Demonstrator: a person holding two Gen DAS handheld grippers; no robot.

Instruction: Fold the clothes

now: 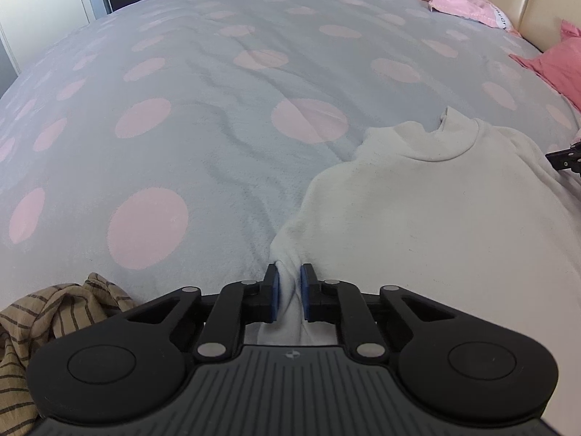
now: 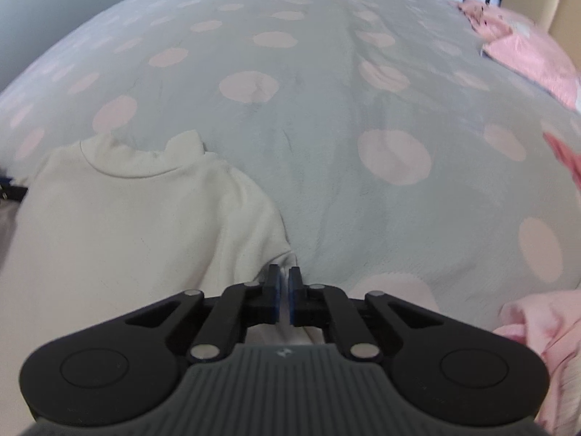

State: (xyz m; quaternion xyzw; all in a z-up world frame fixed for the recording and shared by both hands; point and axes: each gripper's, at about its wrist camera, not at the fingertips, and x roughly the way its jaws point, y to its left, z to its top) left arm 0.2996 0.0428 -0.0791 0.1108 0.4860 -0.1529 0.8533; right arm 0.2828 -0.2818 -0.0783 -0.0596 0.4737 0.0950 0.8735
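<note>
White top (image 1: 435,210) is pinched at both near corners by left gripper (image 1: 289,292) and right gripper (image 2: 284,292), fingers clamped on cloth — fold is started; next, an even lift toward the far collar is called for.

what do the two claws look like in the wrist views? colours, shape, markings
Both look identical. Left claw and right claw: black linkage arms with silver pivot pins, narrow fingers faced with blue pads. Two rounded black housings with circular recesses flank a ribbed grey body bearing a small round emblem at its centre. No cables, sleeves or hands in view.

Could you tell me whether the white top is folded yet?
Not yet: white top lies spread, collar showing, both grippers pinching its near corners.
</note>
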